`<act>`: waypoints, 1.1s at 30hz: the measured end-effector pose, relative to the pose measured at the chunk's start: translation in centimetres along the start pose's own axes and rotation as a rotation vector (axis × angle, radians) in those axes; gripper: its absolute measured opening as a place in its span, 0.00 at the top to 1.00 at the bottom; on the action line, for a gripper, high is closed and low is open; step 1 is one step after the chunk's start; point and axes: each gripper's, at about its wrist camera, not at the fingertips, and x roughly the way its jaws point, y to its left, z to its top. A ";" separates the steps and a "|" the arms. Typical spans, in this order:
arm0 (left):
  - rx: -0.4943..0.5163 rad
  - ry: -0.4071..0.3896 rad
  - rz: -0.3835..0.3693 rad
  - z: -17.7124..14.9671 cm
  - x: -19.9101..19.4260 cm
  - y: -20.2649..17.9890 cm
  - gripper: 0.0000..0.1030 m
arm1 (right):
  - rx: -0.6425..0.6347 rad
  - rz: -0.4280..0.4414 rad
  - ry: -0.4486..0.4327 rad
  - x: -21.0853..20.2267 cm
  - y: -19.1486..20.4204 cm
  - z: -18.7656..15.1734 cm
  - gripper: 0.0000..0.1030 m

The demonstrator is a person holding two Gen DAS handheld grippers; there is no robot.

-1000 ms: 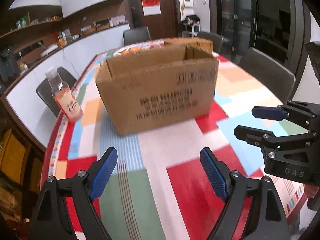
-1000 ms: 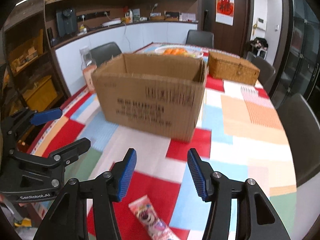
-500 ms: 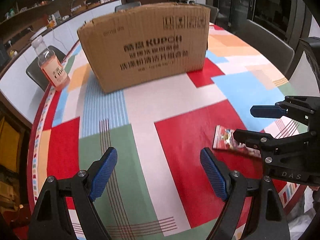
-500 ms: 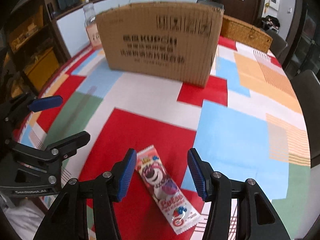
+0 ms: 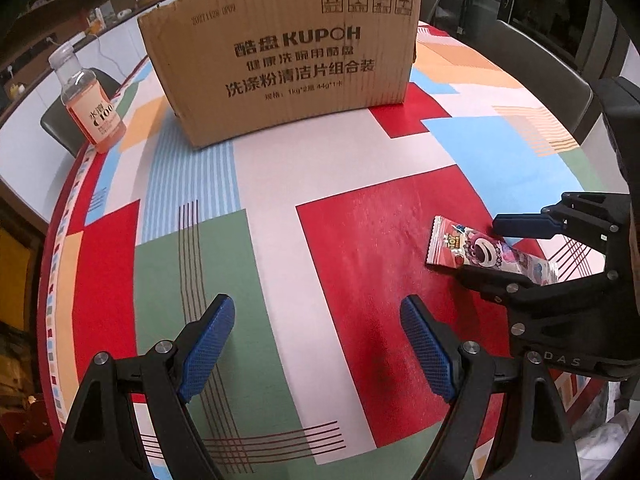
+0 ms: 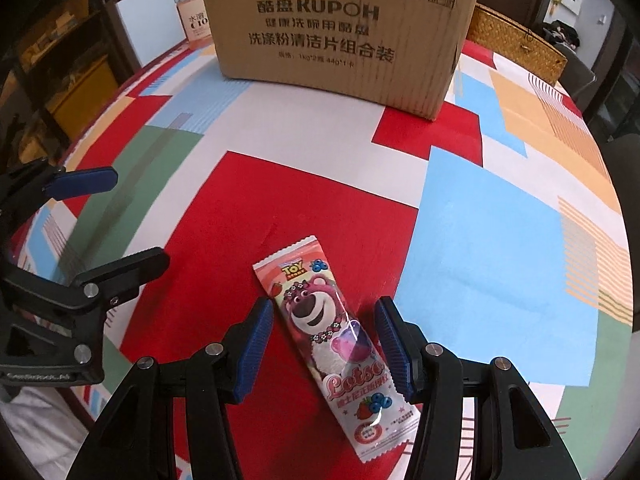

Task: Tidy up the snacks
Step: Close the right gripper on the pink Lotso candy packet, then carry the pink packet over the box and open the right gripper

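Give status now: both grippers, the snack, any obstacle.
Right gripper open, jaws either side of snack packet. Left gripper open, empty. Packet flat on tablecloth. Nothing blocking.

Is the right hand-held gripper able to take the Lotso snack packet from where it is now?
Probably yes. The right hand-held gripper is open, with one blue finger on each side of the Lotso snack packet, which lies flat on the tablecloth. Nothing stands between them; the left hand-held gripper is off to the side.

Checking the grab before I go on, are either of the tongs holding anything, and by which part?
Nothing is held. The right tongs are open astride the middle of the snack packet, which lies flat on the tablecloth. The left tongs are open and empty.
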 end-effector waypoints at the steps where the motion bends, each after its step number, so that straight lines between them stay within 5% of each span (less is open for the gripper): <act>1: -0.003 0.004 0.002 0.1 0.2 0.0 0.17 | 0.000 -0.001 0.002 0.1 0.0 0.0 0.48; 8: -0.015 0.003 0.003 0.7 0.6 0.3 0.17 | 0.004 -0.003 -0.016 0.3 0.1 0.3 0.49; 10: -0.012 -0.003 0.006 0.8 0.6 0.3 0.17 | 0.003 -0.001 -0.024 0.2 0.2 0.3 0.64; 13: -0.011 -0.012 0.010 0.9 0.4 0.4 0.17 | 0.018 0.015 -0.024 0.1 0.2 0.3 0.67; 33: -0.029 -0.142 0.039 2.9 -3.4 1.8 0.17 | 0.112 0.001 -0.154 -3.3 -0.1 1.7 0.68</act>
